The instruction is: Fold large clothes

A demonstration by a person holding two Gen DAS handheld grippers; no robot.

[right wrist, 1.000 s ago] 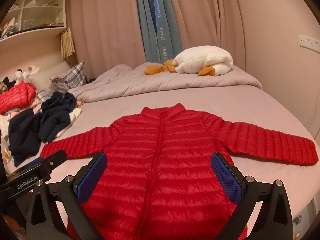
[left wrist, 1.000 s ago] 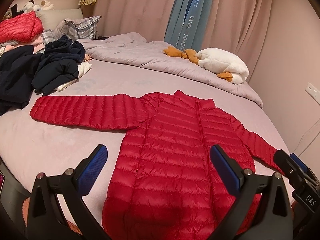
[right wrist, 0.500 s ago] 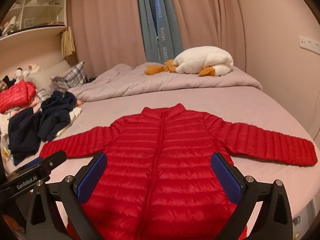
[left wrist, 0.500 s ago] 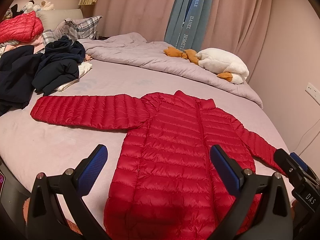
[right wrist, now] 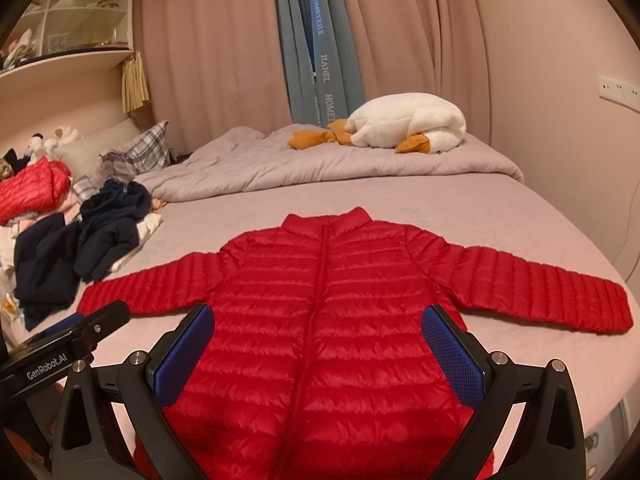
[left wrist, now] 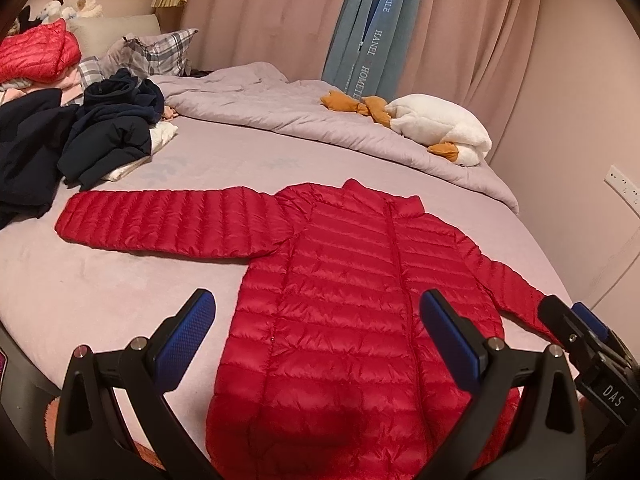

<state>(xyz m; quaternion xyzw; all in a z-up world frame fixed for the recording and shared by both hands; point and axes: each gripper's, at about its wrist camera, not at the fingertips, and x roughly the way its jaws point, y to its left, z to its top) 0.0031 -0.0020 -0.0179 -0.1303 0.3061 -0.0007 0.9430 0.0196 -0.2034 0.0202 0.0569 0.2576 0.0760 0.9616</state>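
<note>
A red quilted puffer jacket (left wrist: 352, 288) lies flat and zipped on the bed, front up, collar away from me, both sleeves spread out; it also shows in the right wrist view (right wrist: 320, 304). My left gripper (left wrist: 316, 336) is open and empty, hovering above the jacket's lower left part. My right gripper (right wrist: 316, 344) is open and empty above the jacket's lower middle. The right gripper shows at the right edge of the left wrist view (left wrist: 588, 340); the left gripper shows at the left edge of the right wrist view (right wrist: 68, 340).
The bed (left wrist: 120, 280) has a mauve sheet. A pile of dark navy clothes (left wrist: 80, 144) and a folded red jacket (left wrist: 36, 52) lie at the left. A rumpled quilt (right wrist: 320, 164) and a white goose plush (right wrist: 404, 124) lie at the far side before curtains.
Both views have shifted only slightly. The jacket has not moved and both grippers stay open.
</note>
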